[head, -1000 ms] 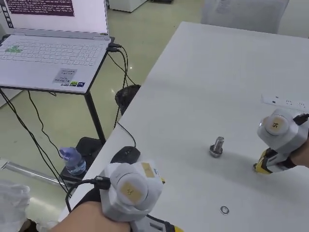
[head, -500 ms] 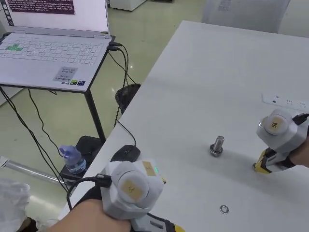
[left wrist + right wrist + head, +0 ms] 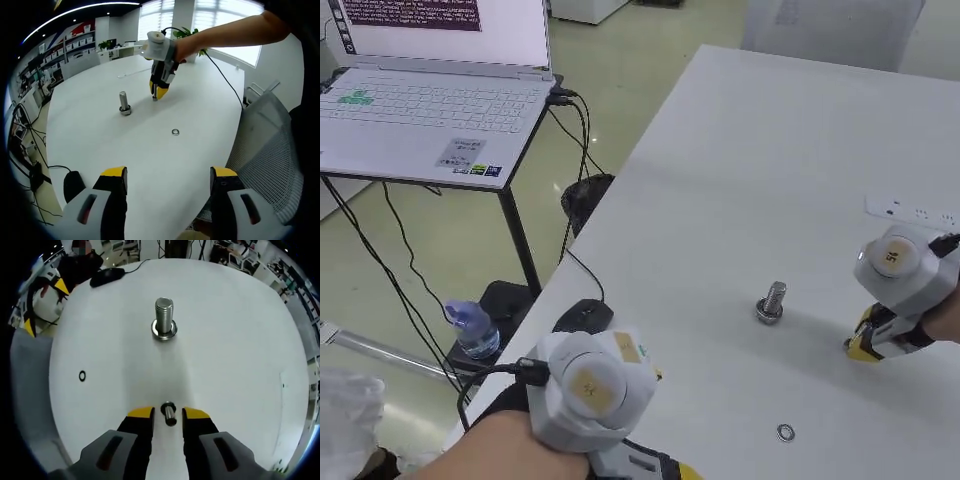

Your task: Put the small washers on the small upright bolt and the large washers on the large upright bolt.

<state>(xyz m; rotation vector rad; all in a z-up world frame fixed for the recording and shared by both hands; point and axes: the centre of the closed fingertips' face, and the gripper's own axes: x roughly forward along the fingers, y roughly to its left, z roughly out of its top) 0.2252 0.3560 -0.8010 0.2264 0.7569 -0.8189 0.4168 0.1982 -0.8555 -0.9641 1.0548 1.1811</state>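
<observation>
Starting at the far left in the head view, a laptop (image 3: 430, 100) sits on a stand beside the white table (image 3: 740, 150), and a water bottle (image 3: 470, 328) stands on the floor below it. A black mouse (image 3: 582, 316) lies at the table's near left edge.

The left gripper (image 3: 169, 175) is held over the near left part of the table. Its jaws are spread wide, with nothing between them.

Right of it, a single small washer (image 3: 785, 432) lies flat on the tabletop, well apart from both bolts. Farther from the person, the large bolt (image 3: 772, 302) stands upright on its wide base near the middle of the table.

At the right, the right gripper (image 3: 168, 412) points down at the table. Its jaws are only a little apart, one on each side of the small bolt (image 3: 169, 413), which stands upright between the yellow tips. A thin gap shows on either side, so the bolt is not gripped. A white power strip (image 3: 910, 212) lies beyond it on the far right.
</observation>
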